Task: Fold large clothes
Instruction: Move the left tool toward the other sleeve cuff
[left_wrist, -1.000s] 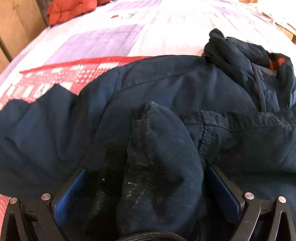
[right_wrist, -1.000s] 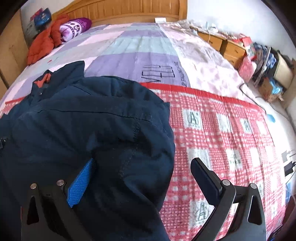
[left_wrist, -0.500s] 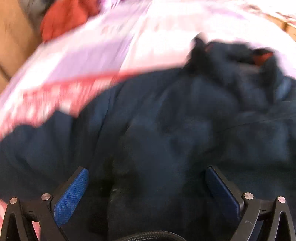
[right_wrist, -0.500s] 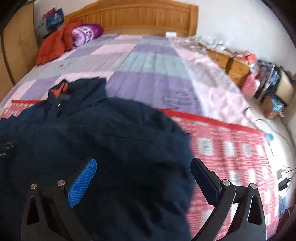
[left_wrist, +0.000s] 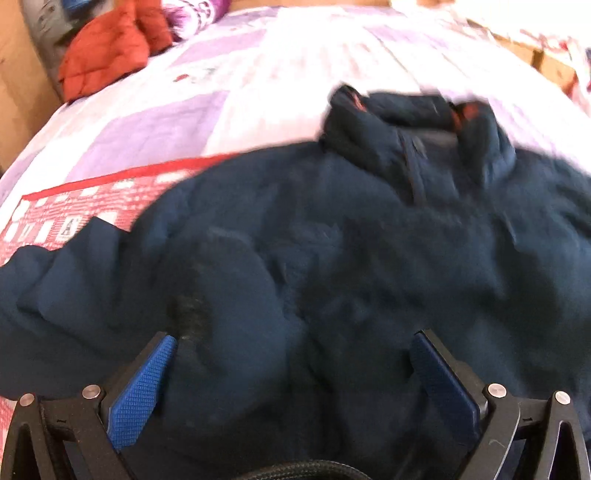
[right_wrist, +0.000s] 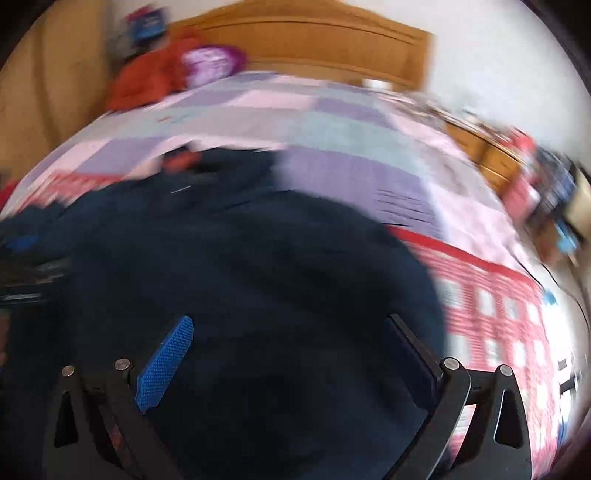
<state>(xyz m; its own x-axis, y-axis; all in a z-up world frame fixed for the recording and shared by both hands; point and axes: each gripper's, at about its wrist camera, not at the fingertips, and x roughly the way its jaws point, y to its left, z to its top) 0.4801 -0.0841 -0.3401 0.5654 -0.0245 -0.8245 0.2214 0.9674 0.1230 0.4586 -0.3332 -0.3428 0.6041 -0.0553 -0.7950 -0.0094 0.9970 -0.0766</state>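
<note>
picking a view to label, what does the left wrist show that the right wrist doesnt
Only the left wrist view shows the jacket's zipper and the left hand-held gripper, open. Only the right wrist view shows the wooden headboard, the bedside drawers and the right hand-held gripper, open. Both show the navy jacket, the red checked sheet and the orange garment.

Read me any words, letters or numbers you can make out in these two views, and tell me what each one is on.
"A": a single letter in a white square of the red checked blanket, left wrist view.
Other white squares on that blanket: too blurred to read.
Purple printed pillow: pattern blurred, unreadable.
Navy jacket: no text visible.
</note>
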